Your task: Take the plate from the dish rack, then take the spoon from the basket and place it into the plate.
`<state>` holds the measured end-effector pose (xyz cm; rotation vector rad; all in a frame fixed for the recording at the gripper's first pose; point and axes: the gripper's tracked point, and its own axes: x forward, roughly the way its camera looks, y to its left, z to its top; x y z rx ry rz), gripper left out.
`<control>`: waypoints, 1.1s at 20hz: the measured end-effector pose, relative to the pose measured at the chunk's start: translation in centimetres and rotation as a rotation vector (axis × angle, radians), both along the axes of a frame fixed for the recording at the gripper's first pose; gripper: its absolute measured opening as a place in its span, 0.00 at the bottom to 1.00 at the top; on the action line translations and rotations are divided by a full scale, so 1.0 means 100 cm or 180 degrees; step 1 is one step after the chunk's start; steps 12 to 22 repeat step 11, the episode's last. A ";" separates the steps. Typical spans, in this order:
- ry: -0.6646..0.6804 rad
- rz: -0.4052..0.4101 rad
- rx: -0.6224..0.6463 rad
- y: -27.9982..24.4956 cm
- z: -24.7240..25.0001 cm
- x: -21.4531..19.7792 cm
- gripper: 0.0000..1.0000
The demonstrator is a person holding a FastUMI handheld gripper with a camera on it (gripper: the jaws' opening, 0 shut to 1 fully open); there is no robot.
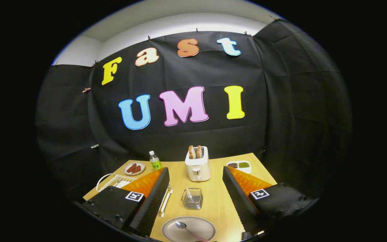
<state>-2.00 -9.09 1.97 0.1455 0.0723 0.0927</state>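
A round grey plate (198,226) lies flat on the wooden table (215,201), low between my two fingers. A metal spoon (182,225) rests in it, bowl toward the left, handle running back toward me. Just beyond the plate stands a small clear wire basket (192,198), with nothing in it that I can make out. The white dish rack (114,181) sits at the table's left, partly hidden behind my left finger. My gripper (195,176) is open wide above the table, and nothing is held between its fingers.
A white toaster (197,164) with two bread slices stands beyond the basket. At the back left are a small bottle (155,161) and a plate of red-brown food (134,168). A white two-part dish (239,165) sits at the back right.
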 end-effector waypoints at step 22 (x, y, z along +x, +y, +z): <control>-0.0053 -0.0365 -0.0032 0.007 -0.004 -0.043 0.98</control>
